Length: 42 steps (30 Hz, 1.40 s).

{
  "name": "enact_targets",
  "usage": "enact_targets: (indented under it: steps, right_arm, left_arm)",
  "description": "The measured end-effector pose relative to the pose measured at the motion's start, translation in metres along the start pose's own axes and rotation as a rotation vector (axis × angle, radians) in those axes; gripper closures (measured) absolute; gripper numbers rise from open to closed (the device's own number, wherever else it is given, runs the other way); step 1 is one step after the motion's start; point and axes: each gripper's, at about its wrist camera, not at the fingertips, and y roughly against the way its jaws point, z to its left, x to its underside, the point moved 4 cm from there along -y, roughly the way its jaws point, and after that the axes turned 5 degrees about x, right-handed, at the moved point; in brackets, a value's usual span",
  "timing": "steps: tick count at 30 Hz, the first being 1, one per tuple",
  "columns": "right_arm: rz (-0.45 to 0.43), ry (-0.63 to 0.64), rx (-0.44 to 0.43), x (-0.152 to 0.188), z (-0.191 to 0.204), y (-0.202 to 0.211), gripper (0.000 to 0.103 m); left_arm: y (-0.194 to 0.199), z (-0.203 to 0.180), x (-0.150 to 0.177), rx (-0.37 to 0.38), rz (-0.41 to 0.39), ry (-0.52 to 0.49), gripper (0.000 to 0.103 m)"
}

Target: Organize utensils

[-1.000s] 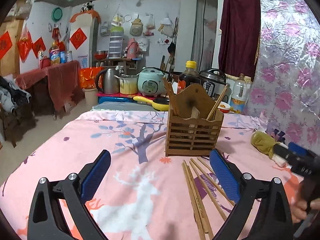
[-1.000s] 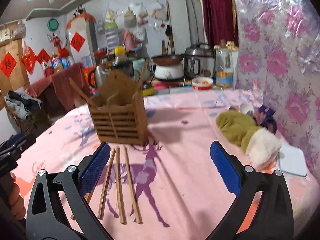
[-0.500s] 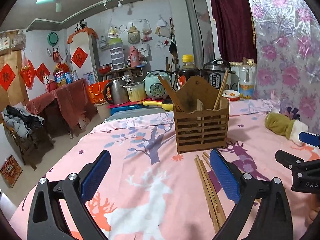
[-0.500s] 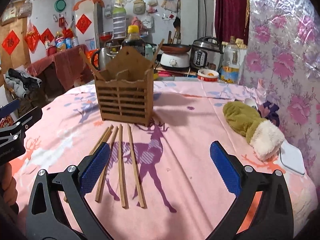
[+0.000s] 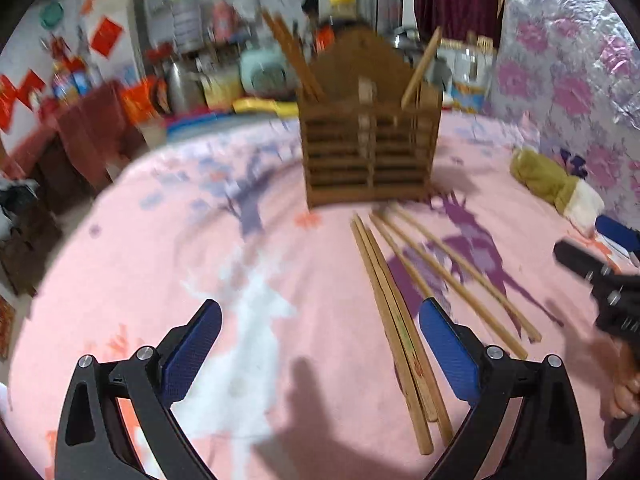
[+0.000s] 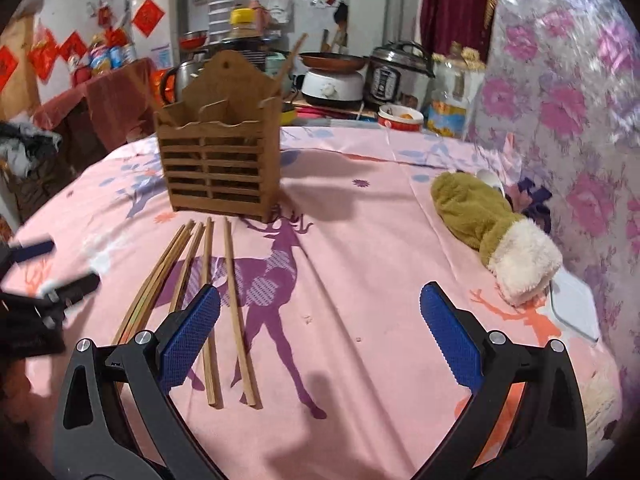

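Note:
A slatted wooden utensil holder (image 5: pixel 370 148) (image 6: pixel 220 168) stands upright on the pink tablecloth (image 5: pixel 248 280) (image 6: pixel 360 288), with a few chopsticks sticking out of it. Several loose wooden chopsticks (image 5: pixel 396 312) (image 6: pixel 208 296) lie flat in front of it. My left gripper (image 5: pixel 320 344) is open and empty, just left of the near chopstick ends. My right gripper (image 6: pixel 320 332) is open and empty too, with its left finger above the chopsticks. Each gripper shows at the edge of the other's view.
A green and white plush mitten (image 6: pixel 492 228) (image 5: pixel 556 184) lies on the right of the table beside a white flat object (image 6: pixel 576 308). Behind the table stand rice cookers (image 6: pixel 392 76), a kettle and bottles. A floral sheet (image 6: pixel 568 92) hangs on the right.
Both grippers have tilted down and come closer to the loose chopsticks, which now lie nearer the fingers. The left view is blurred by motion. Both stay open.

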Motion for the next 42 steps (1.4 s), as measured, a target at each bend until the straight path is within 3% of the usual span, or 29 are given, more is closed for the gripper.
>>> enact_targets:
  steps: [8, 17, 21, 23, 25, 29, 32, 34, 36, 38, 40, 42]
  right_arm:
    - [0.086, -0.145, -0.099, 0.0, -0.02, -0.012, 0.006]
    - [0.104, -0.162, -0.099, 0.0, -0.021, -0.015, 0.006]
    - [0.113, -0.167, -0.102, 0.0, -0.022, -0.017, 0.006]
    - [0.112, -0.171, -0.1, 0.0, -0.023, -0.017, 0.006]
    - [0.109, -0.175, -0.101, 0.0, -0.025, -0.017, 0.006]
    - [0.105, -0.165, -0.106, 0.0, -0.022, -0.015, 0.006]
    - [0.107, -0.149, -0.101, 0.0, -0.019, -0.016, 0.006]
    - [0.114, -0.149, -0.102, 0.0, -0.019, -0.017, 0.006]
    - [0.122, -0.152, -0.105, 0.001, -0.019, -0.018, 0.006]
    - [0.128, -0.155, -0.11, 0.002, -0.02, -0.019, 0.006]
    - [0.13, -0.157, -0.113, 0.002, -0.02, -0.02, 0.006]
    - [0.129, -0.153, -0.112, 0.002, -0.019, -0.02, 0.006]
  left_arm:
    - [-0.016, -0.005, 0.005, 0.066, 0.068, 0.008, 0.006]
    - [-0.033, -0.013, 0.013, 0.126, 0.151, 0.004, 0.006]
    - [-0.043, -0.011, 0.013, 0.044, 0.166, -0.029, 0.006]
    - [-0.045, 0.01, 0.005, -0.099, 0.137, -0.006, 0.006]
    - [-0.044, 0.037, -0.004, -0.171, 0.107, 0.065, 0.006]
    - [-0.035, 0.057, -0.009, -0.038, 0.08, 0.187, 0.006]
    - [-0.031, 0.031, -0.008, 0.117, 0.089, 0.125, 0.006]
    - [-0.035, 0.004, -0.004, 0.14, 0.107, 0.031, 0.006]
    - [-0.042, -0.014, 0.003, 0.105, 0.131, -0.055, 0.006]
    - [-0.053, -0.017, 0.007, 0.019, 0.156, -0.109, 0.004]
    - [-0.056, 0.003, 0.002, -0.021, 0.152, -0.045, 0.005]
    - [-0.054, 0.037, -0.006, -0.131, 0.129, 0.048, 0.006]
